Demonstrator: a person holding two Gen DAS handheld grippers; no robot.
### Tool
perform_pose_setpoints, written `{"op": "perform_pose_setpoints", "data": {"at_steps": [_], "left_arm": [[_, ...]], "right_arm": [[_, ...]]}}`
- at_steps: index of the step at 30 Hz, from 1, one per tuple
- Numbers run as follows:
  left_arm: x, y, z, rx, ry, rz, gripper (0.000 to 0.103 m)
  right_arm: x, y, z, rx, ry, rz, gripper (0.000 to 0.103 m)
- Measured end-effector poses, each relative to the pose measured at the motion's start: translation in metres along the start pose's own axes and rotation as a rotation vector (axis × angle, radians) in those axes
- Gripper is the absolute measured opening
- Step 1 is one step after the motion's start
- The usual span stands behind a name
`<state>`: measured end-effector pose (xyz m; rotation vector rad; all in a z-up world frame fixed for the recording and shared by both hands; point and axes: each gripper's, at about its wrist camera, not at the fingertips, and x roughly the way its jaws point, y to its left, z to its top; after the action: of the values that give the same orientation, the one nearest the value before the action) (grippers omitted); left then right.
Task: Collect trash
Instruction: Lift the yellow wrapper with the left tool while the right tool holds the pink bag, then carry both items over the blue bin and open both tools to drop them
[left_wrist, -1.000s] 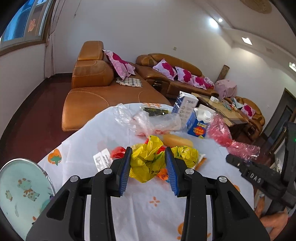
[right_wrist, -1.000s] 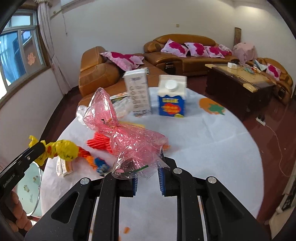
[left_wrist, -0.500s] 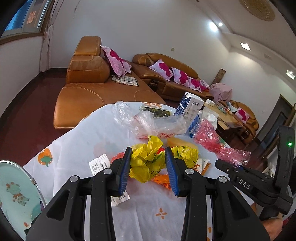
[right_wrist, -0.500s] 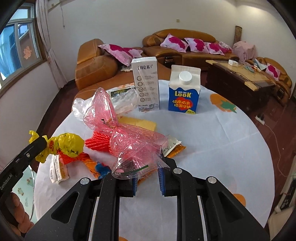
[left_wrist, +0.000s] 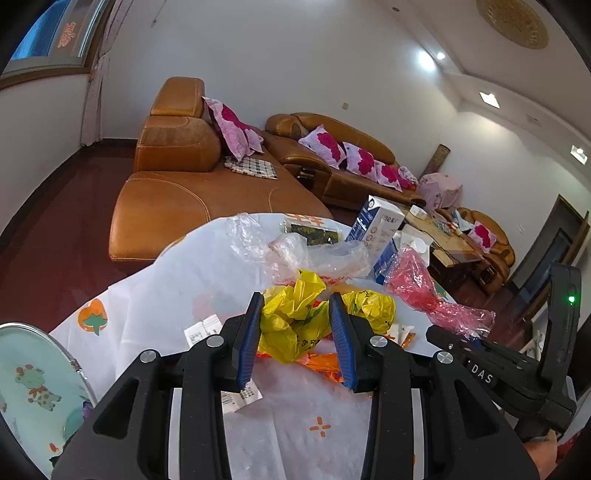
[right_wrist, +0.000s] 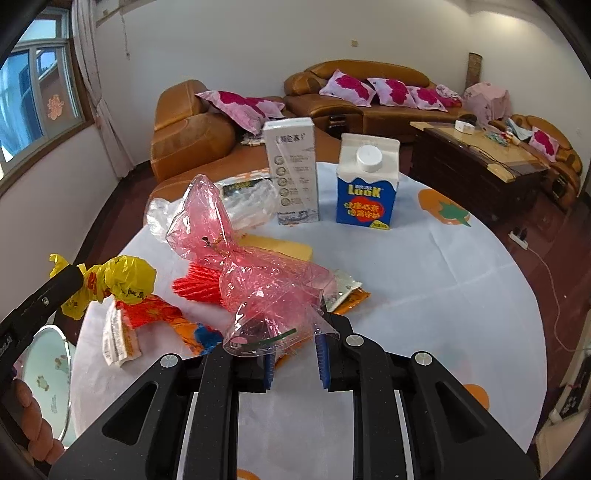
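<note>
While both bags have come slightly nearer over the table (right_wrist: 424, 280), the left gripper (left_wrist: 295, 325) stays clamped on the yellow bag (left_wrist: 291, 325) and the right gripper (right_wrist: 295, 350) on the pink bag (right_wrist: 258, 280), both ready to be binned.

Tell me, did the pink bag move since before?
Yes. The pink bag, held in the right gripper, has slid left in the left wrist view, toward the blue carton, whose corner it now overlaps.
</note>
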<state>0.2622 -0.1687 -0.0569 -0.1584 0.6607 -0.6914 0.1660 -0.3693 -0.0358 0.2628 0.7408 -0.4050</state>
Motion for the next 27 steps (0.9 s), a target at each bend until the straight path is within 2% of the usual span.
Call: {"op": "perform_pose_setpoints", "data": {"at_steps": [6,16,27], "left_arm": [[-0.017,0.003,0.003,-0.004,-0.017,0.02,0.036],[-0.065,0.031,0.005,-0.052,-0.065,0.142,0.036],[-0.135,0.091,-0.015,-0.14,-0.083,0.366,0.036]], "right_arm": [[-0.006,0.011,-0.001,-0.005,-0.002,0.044,0.019],[-0.026,0.066,-0.009,-0.055,-0.024,0.199,0.019],[-0.045,0.142,-0.028,-0.148,-0.02,0.367,0.019]]}}
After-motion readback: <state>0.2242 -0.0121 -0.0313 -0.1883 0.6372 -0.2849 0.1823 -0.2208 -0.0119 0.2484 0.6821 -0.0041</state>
